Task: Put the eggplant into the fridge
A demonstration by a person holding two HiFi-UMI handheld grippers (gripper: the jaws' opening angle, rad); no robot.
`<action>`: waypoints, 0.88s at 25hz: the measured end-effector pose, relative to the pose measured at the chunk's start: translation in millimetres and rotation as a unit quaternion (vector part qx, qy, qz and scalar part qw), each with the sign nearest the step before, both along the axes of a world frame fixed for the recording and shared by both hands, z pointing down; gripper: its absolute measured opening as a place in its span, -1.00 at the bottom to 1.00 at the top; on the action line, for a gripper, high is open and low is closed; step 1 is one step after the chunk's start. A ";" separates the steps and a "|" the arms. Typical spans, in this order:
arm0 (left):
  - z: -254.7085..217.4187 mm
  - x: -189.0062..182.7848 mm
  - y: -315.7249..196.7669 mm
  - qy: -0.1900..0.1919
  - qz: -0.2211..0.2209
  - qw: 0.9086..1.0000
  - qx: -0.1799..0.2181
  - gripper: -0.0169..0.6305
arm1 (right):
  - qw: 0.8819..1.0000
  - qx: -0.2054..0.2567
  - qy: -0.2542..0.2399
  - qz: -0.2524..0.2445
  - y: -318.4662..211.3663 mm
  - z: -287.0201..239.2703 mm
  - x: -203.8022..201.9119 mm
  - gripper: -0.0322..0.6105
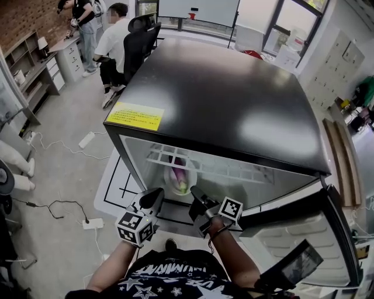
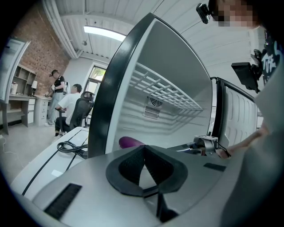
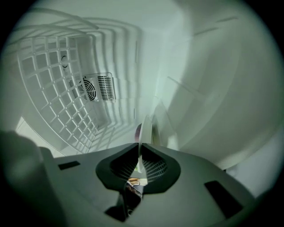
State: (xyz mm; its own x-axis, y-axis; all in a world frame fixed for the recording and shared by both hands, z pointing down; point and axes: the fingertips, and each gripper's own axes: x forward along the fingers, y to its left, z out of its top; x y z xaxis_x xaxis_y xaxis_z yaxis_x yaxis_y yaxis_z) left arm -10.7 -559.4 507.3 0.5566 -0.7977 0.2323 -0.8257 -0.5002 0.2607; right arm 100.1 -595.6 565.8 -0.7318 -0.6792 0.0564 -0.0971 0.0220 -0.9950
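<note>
Inside office fridge (image 1: pixel 222 87) | right gripper (image 3: pixel 139 155) jaws grasp plate (image 3: pixel 146 126) with eggplant (image 2: pixel 129 142) | left gripper (image 2: pixel 144 153) jaws clenched empty

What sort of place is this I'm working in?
Probably an office or lab workroom: desks and shelves along a brick wall, a black office chair, and power cables trailing across the floor beside the open fridge.

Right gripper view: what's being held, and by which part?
The right hand-held gripper grips the white plate by its near rim; the eggplant lies on it.
</note>
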 end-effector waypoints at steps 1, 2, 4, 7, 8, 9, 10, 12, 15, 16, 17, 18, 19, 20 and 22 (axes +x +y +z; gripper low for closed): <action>0.5 -0.5 -0.7 0.000 0.000 1.000 0.000 -0.92 | 1.000 0.002 0.008 -0.001 -1.6 1.0 -0.9 -0.82; 1.0 -0.7 -1.3 0.000 -0.001 1.000 -0.001 -0.92 | 1.000 0.003 0.017 -0.003 -3.3 2.0 -1.6 -0.82; 2.2 0.0 -1.7 0.000 -0.001 1.000 -0.002 -0.92 | 0.999 0.004 0.042 -0.005 -6.1 5.4 -1.7 -0.83; 2.7 0.9 -2.6 0.000 0.000 1.000 -0.001 -0.92 | 0.997 -0.004 0.080 -0.011 -9.2 12.0 -1.8 -0.83; 2.9 0.9 -3.1 0.000 0.000 1.000 0.001 -0.92 | 0.996 -0.009 0.092 -0.014 -9.8 14.5 -2.0 -0.83; 2.9 1.0 -3.3 0.000 0.001 1.000 0.002 -0.92 | 0.994 -0.015 0.104 -0.016 -9.9 17.1 -2.2 -0.83; 2.9 1.4 -3.1 0.000 0.002 1.000 0.001 -0.92 | 0.993 -0.019 0.116 -0.019 -9.7 19.4 -2.2 -0.83; 3.1 1.7 -1.4 0.002 0.004 1.000 -0.005 -0.92 | 0.991 -0.022 0.131 -0.024 -8.7 21.5 -2.7 -0.83; 2.8 -0.4 -1.0 0.001 0.003 1.000 -0.003 -0.92 | 0.989 -0.015 0.142 -0.028 -8.4 19.7 -4.2 -0.83; 2.4 -1.1 -0.8 0.001 0.002 1.000 -0.001 -0.92 | 0.989 -0.013 0.145 -0.029 -8.3 19.0 -4.7 -0.82; 2.0 -1.5 -0.3 0.002 0.002 1.000 0.000 -0.92 | 0.988 -0.013 0.149 -0.029 -8.1 18.7 -5.1 -0.82; 1.7 -2.1 0.3 0.003 0.002 1.000 0.000 -0.92 | 0.987 -0.013 0.154 -0.030 -8.1 18.7 -5.5 -0.82; 1.5 -2.7 0.8 0.004 0.001 1.000 0.000 -0.92 | 0.987 -0.013 0.160 -0.031 -8.1 18.9 -5.8 -0.82; 1.5 -3.3 1.3 0.005 0.000 1.000 -0.001 -0.92 | 0.985 -0.013 0.166 -0.032 -8.0 19.1 -5.8 -0.82; 2.0 -4.3 2.0 0.006 -0.001 1.000 -0.001 -0.92 | 0.982 -0.011 0.184 -0.035 -7.9 20.1 -5.2 -0.82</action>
State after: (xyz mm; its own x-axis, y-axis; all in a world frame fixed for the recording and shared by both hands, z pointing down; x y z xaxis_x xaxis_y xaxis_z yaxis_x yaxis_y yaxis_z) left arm -15.1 -557.3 509.4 0.5580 -0.7981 0.2273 -0.8233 -0.4981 0.2721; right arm 94.9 -603.5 585.8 -0.7042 -0.6232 0.3403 -0.4496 0.0205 -0.8930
